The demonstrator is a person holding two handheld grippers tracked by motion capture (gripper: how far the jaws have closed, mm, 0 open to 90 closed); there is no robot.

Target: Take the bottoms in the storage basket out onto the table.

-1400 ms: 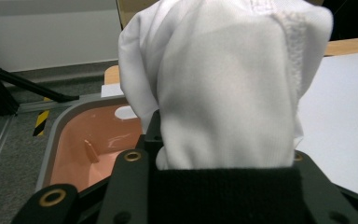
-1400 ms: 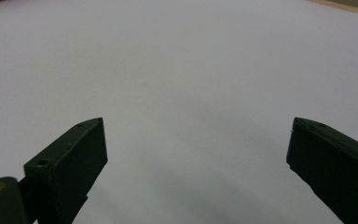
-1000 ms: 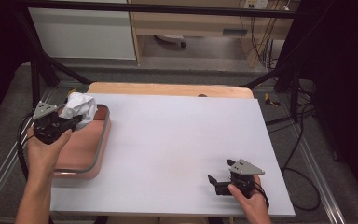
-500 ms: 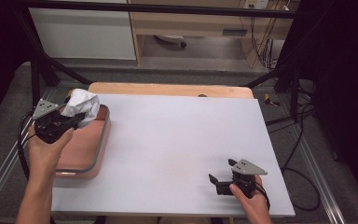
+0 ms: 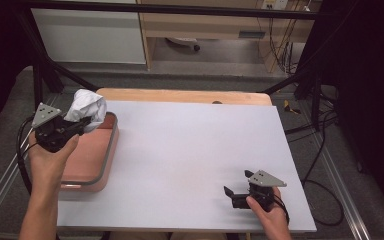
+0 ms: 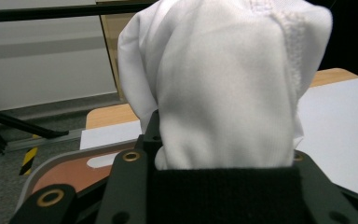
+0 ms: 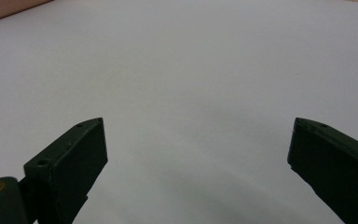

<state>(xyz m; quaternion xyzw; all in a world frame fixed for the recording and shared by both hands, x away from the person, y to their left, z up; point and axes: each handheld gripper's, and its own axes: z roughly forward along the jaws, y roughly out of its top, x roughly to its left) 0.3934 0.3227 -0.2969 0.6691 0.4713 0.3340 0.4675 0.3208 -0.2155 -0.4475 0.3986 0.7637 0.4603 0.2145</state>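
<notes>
White cloth (image 5: 86, 108) gripped by left gripper (image 5: 75, 126), raised over the pink tray (image 5: 111, 150) at far left.
Cloth is judged soft, light, floppy; best taken at a bunched fold. It is clenched between the left jaws, billowing above them. Right gripper (image 5: 236, 195) is rested near right on the surface (image 5: 190, 150), jaws released, nothing between.

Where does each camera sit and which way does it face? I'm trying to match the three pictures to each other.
High view: fixed above the person's side, looking forward and down on the white table; both forearms, left gripper and right gripper show.
Left gripper view: rides on the left gripper, looking along its jaws, shut on the white cloth, over the brown tray.
Right gripper view: rides on the right gripper, facing bare tabletop between open jaws.
Shared: cloth and tray appear in the high and left gripper views.
</notes>
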